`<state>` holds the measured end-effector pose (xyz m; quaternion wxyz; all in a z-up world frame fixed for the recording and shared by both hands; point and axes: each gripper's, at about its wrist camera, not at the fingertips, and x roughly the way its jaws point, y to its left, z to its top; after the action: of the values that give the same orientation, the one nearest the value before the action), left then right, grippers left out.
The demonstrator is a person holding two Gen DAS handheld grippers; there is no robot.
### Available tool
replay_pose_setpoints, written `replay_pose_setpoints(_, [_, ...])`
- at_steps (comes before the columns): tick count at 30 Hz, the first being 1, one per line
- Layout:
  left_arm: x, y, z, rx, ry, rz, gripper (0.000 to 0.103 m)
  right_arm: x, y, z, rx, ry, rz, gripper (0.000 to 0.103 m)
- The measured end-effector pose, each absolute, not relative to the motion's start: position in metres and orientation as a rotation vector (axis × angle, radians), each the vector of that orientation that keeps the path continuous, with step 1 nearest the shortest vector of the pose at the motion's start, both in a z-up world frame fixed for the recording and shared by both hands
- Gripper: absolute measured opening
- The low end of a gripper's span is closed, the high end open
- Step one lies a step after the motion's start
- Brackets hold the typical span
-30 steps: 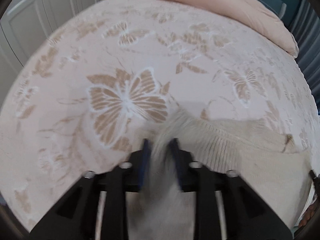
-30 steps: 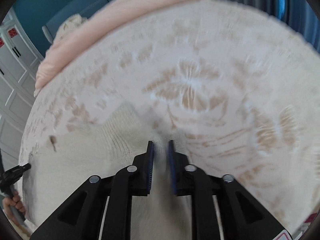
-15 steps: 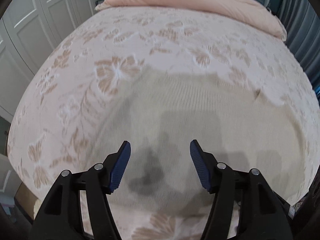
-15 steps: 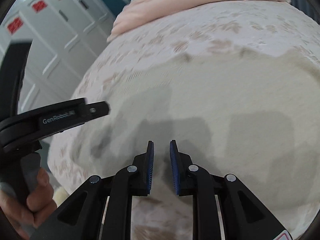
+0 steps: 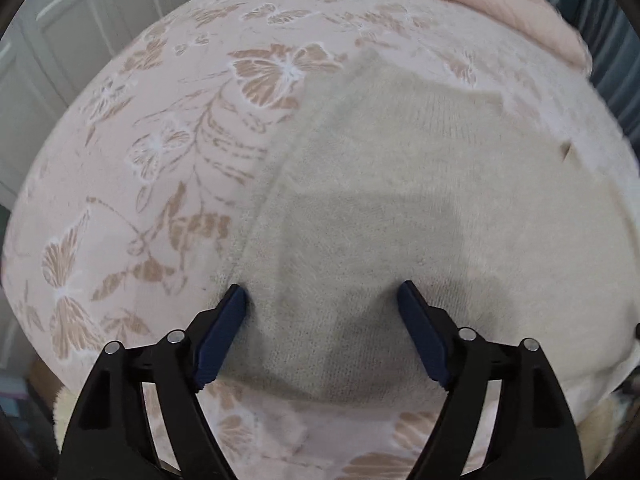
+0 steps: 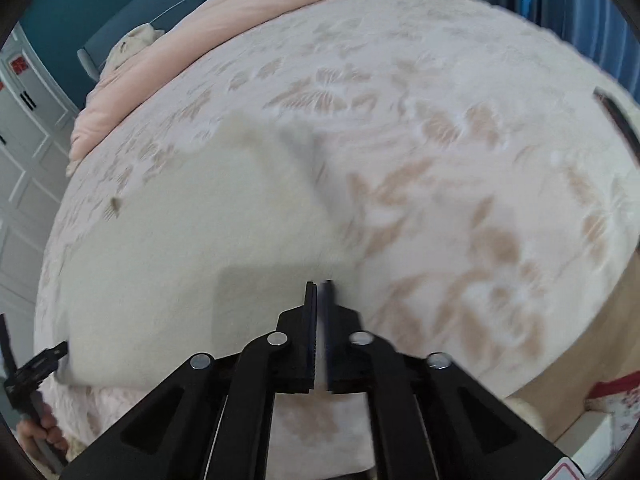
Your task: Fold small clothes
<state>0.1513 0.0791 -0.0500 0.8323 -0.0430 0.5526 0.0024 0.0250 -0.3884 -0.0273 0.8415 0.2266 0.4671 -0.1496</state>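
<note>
Sweater point(image 5: 420, 200), cream knit, lies spread flat near the front edge of the bedspread point(image 5: 152, 168), pale pink with tan butterflies woven in relief. A peach duvet point(image 6: 224, 28) bunches at the far end. The fuzzy, soft knit looks laid out for a fold, I'd say, not yet creased over. Left gripper point(image 5: 322, 294) hovers spread wide above the near hem. Right gripper point(image 6: 319, 286) has its jaws pressed nearly together at the sweater's right edge; whether cloth is pinched, I cannot tell. Next: grab that side edge cleanly.
</note>
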Motion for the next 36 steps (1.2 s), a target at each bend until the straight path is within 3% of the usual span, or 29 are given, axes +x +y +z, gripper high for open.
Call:
replay_pose_setpoints(3, [0.168,0.082,-0.025,-0.159,1.114,0.006,0.073,0.06,-0.392,-0.006,0.447,0.931,-0.271,0.026])
replay_pose_setpoints(5, [0.19,0.078,-0.015,-0.167,1.099,-0.001,0.073,0.097,-0.391,0.001,0.418,0.908,-0.249,0.06])
replay_pose_setpoints(8, [0.231,0.065,-0.019,-0.119,1.098,-0.002,0.073,0.151,-0.381,-0.007,0.313,0.922,-0.251,0.067])
replay_pose_setpoints(10, [0.256,0.056,-0.037,-0.072,1.13,0.018,0.072,0.181,-0.375,-0.025,0.278,0.993,-0.258,0.067])
replay_pose_setpoints(12, [0.271,0.052,-0.055,-0.047,1.181,0.038,0.059,0.197,-0.372,-0.043,0.286,1.061,-0.233,0.019])
replay_pose_setpoints(13, [0.274,0.055,-0.058,-0.049,1.186,0.04,0.058,0.201,-0.373,-0.043,0.301,1.073,-0.216,0.008])
replay_pose_setpoints(16, [0.281,0.062,-0.059,-0.041,1.171,0.042,0.054,0.185,-0.39,-0.018,0.344,0.936,-0.232,0.007])
replay_pose_setpoints(19, [0.288,0.066,-0.069,-0.051,1.187,0.046,0.056,0.185,-0.422,-0.064,0.394,1.079,-0.305,0.007])
replay_pose_setpoints(22, [0.288,0.062,-0.065,-0.031,1.182,0.058,0.056,0.18,-0.413,-0.047,0.382,1.034,-0.303,0.015])
replay_pose_setpoints(25, [0.278,0.058,-0.047,-0.023,1.163,0.054,0.054,0.164,-0.377,-0.002,0.34,0.916,-0.302,0.022])
replay_pose_setpoints(28, [0.263,0.042,-0.025,-0.008,1.112,0.034,0.055,0.162,-0.325,0.01,0.343,0.891,-0.156,0.022])
replay_pose_setpoints(31, [0.253,0.02,-0.025,0.013,1.126,0.0,0.055,0.168,-0.263,-0.011,0.289,0.974,-0.001,0.015])
replay_pose_setpoints(34, [0.247,0.009,-0.03,0.006,1.152,-0.015,0.055,0.172,-0.225,-0.05,0.176,1.053,0.01,0.015])
replay_pose_setpoints(36, [0.24,0.007,-0.028,-0.027,1.162,-0.036,0.055,0.168,-0.226,-0.045,0.19,1.034,0.0,0.015])
